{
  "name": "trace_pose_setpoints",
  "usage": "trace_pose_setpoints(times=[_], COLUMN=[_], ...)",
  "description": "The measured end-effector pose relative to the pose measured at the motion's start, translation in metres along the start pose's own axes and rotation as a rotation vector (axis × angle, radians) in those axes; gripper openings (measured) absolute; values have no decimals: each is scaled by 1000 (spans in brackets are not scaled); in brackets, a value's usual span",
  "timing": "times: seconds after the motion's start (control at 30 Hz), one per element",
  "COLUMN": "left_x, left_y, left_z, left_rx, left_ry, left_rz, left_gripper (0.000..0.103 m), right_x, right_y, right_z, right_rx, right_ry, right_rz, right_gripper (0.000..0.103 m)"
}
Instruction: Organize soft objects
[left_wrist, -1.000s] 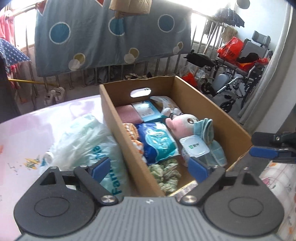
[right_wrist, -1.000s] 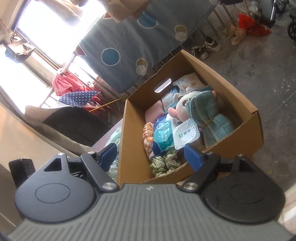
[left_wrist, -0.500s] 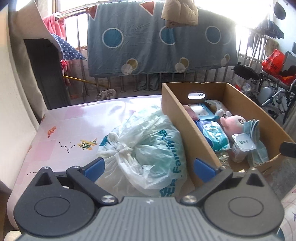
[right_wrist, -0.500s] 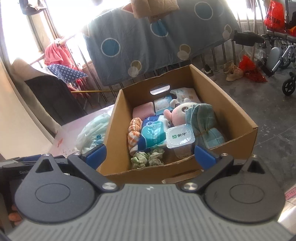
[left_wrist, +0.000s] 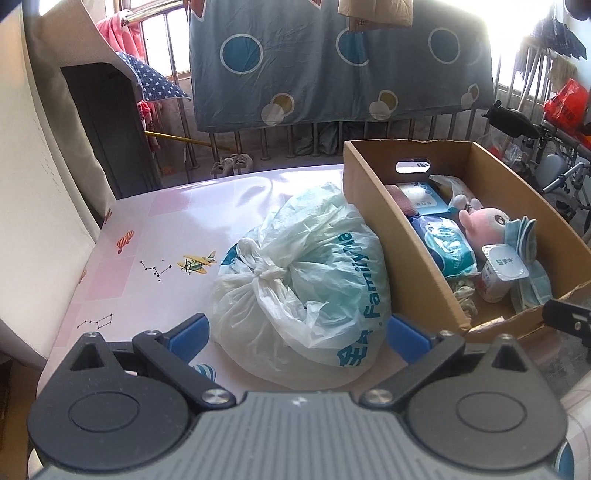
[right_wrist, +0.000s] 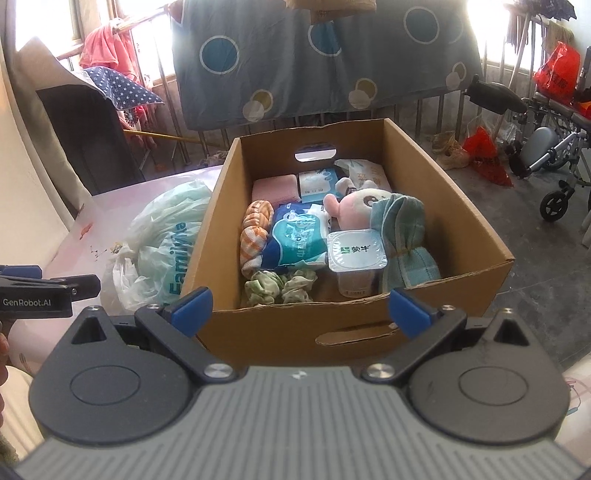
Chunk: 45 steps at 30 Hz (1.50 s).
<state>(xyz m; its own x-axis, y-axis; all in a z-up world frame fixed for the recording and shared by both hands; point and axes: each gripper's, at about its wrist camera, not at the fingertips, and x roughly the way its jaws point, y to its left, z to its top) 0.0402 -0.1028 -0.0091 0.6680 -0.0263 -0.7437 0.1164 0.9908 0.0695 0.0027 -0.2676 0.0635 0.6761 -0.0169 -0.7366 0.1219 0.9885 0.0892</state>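
Both empty, jaws just spread wide, the left gripper (left_wrist: 297, 334) faces the knotted pale-green plastic bag (left_wrist: 303, 273) ahead, the right gripper (right_wrist: 299, 306) the brown cardboard box (right_wrist: 461, 206); likely next: clamp the knot.

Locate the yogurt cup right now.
Right wrist view: yogurt cup stands in the cardboard box near its front wall, between the blue wipes pack and the teal towel.

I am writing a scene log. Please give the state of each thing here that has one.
Bag: knotted shut, on the table beside the box.
Box: open-topped, filled.
Yogurt cup: sealed, upright in the box.
Plush: lying in the box.
Left tongs: open, empty.
Right tongs: open, empty.
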Motion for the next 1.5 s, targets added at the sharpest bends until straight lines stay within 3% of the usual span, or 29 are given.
trace_pose_setpoints(times=[0.47, 1.5], left_x=[9, 7], left_y=[-6, -10], left_z=[-2, -2], left_rx=[-12, -27], left_ry=[66, 68], left_rz=[4, 14], left_gripper=[103, 103], right_x=[13, 14], right_y=[0, -6], right_z=[3, 1], right_rx=[-6, 16], right_ry=[31, 60], right_rz=[12, 11], right_gripper=[102, 102])
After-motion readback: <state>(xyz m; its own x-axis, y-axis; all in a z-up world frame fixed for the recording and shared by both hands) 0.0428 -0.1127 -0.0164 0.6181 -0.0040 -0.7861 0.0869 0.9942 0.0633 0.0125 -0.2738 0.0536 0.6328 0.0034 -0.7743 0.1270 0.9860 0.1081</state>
